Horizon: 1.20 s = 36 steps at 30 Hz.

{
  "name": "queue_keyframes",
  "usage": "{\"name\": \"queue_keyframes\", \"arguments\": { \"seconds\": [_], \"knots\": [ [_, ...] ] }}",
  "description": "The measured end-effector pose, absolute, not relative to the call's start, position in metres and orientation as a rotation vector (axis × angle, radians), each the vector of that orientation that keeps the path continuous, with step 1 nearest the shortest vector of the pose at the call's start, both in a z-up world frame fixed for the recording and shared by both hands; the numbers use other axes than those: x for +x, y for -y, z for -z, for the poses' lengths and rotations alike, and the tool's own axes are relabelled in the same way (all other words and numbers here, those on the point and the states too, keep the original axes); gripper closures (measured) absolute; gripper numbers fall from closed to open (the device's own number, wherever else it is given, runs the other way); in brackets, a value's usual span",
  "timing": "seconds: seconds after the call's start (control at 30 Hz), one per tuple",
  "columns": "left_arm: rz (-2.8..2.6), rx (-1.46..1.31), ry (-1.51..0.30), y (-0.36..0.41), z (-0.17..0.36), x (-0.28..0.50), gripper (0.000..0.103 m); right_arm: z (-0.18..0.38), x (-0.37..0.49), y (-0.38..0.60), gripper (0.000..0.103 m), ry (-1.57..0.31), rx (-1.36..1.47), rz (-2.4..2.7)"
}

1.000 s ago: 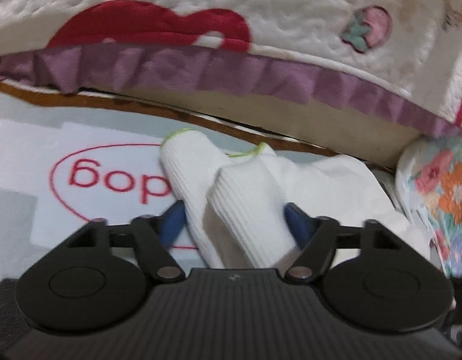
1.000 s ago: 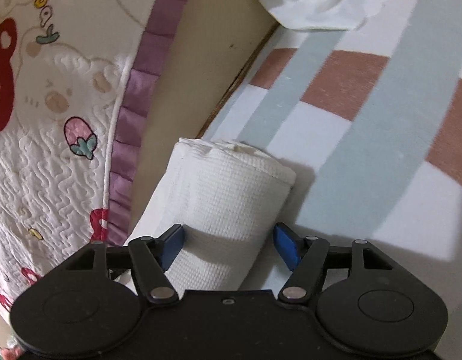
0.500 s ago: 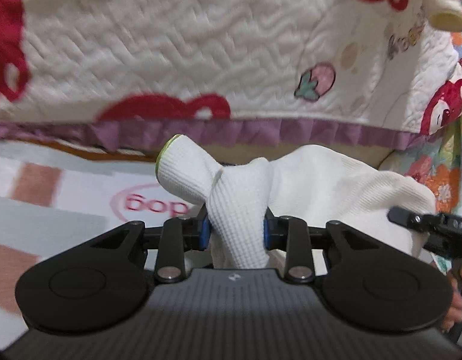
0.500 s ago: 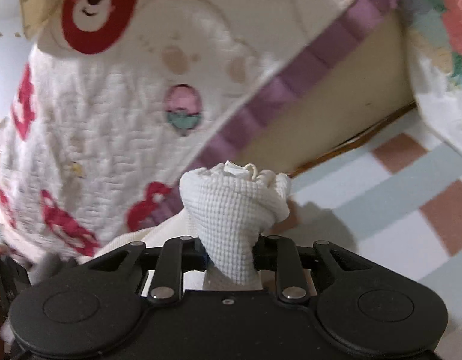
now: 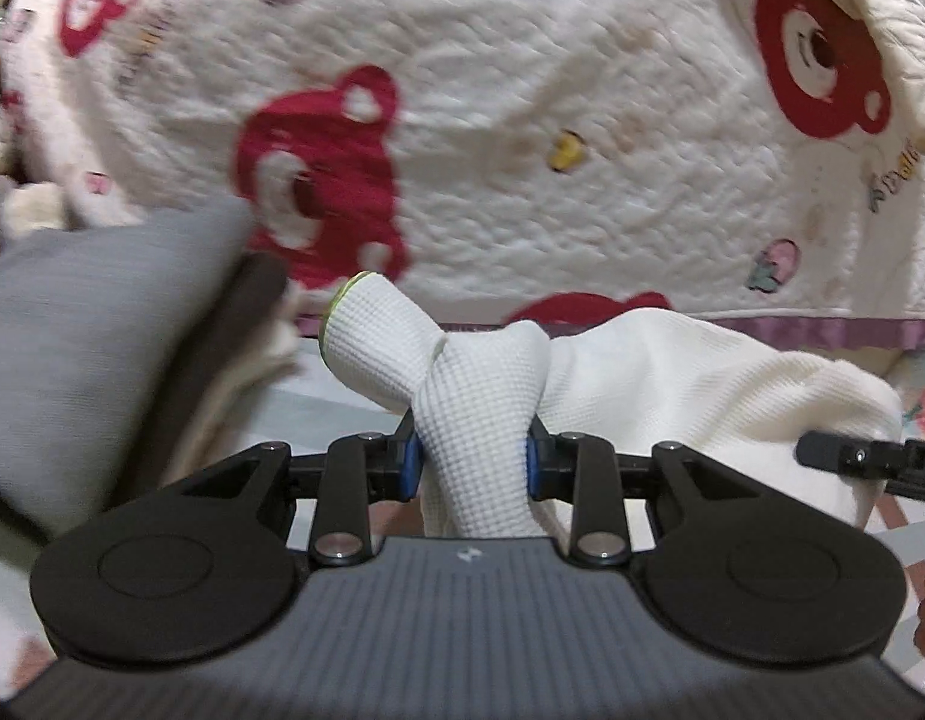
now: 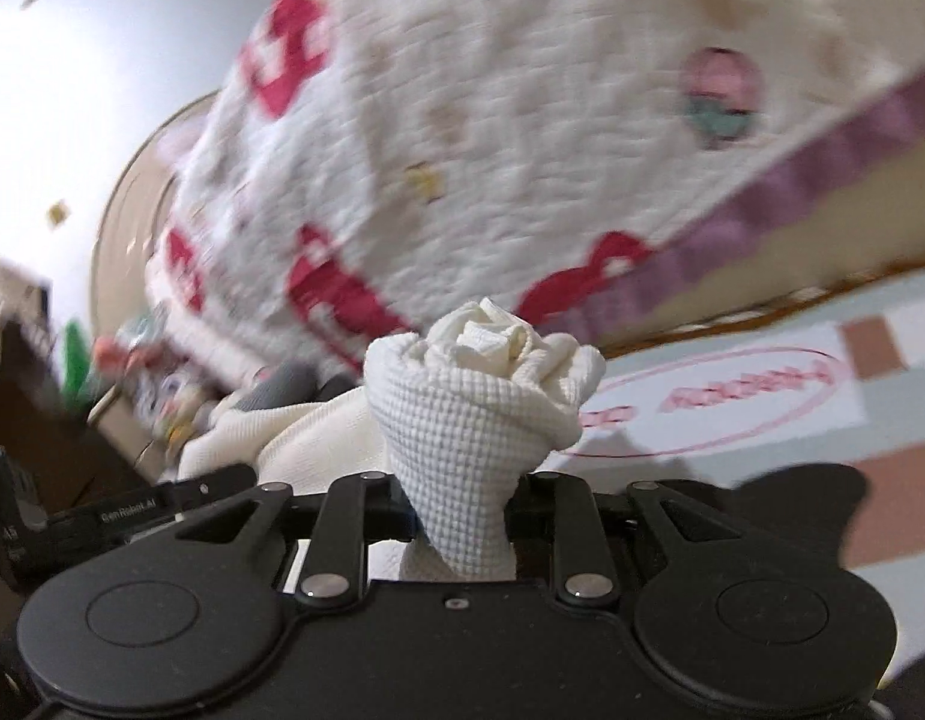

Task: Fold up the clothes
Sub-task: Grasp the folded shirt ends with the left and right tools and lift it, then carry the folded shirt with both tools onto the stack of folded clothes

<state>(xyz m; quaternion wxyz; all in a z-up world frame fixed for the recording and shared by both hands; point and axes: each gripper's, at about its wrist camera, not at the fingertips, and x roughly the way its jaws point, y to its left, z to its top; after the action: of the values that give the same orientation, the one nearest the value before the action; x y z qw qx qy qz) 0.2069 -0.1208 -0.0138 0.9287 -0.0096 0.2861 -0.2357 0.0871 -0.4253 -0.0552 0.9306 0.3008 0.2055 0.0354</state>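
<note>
We hold the white garment [image 5: 672, 372] lifted before the quilt [image 5: 522, 120], the left gripper [image 5: 471, 459] and right gripper [image 6: 462, 504] both clamped on bunched cloth, so next we probably must carry it to the gray stack [image 5: 84, 354] gently.

"GenRobot.AI" is showing in small pale letters on the black bar of the left gripper [image 6: 126, 507], seen from the right wrist view. "A5" is sitting further left on that same gripper body. Red lettering inside a red oval is showing on the floor mat [image 6: 756, 387], too blurred to read. Coloured letters on the quilt [image 5: 891, 177] are possibly spelling a word, but staying illegible.
</note>
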Motion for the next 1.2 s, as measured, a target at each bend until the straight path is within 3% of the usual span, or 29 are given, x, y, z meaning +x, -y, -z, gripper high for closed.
{"name": "queue_keyframes", "arguments": {
  "seconds": [0.3, 0.53, 0.67, 0.83, 0.97, 1.07, 1.2],
  "knots": [
    [0.258, -0.158, -0.451, 0.018, -0.045, 0.195, 0.074, -0.013, 0.165, 0.346, 0.076, -0.451, 0.426, -0.287],
    [0.048, -0.174, -0.311, -0.048, -0.087, 0.218, 0.074, -0.105, 0.293, 0.284, 0.076, -0.433, 0.266, -0.556],
    [-0.028, -0.243, -0.235, -0.079, -0.097, 0.243, 0.074, -0.122, 0.373, 0.246, 0.077, -0.504, 0.273, -0.615],
    [-0.095, -0.332, -0.255, -0.124, -0.062, 0.292, 0.073, -0.107, 0.44, 0.206, 0.076, -0.49, 0.269, -0.674],
    [-0.148, -0.45, -0.404, -0.149, -0.002, 0.33, 0.073, -0.044, 0.487, 0.202, 0.055, -0.571, 0.365, -0.592],
    [-0.161, -0.532, -0.442, -0.163, 0.029, 0.343, 0.073, 0.007, 0.478, 0.212, 0.055, -0.545, 0.512, -0.404],
    [-0.142, -0.574, -0.406, -0.171, 0.031, 0.345, 0.072, 0.045, 0.434, 0.222, 0.054, -0.539, 0.772, -0.469]
  ]
}}
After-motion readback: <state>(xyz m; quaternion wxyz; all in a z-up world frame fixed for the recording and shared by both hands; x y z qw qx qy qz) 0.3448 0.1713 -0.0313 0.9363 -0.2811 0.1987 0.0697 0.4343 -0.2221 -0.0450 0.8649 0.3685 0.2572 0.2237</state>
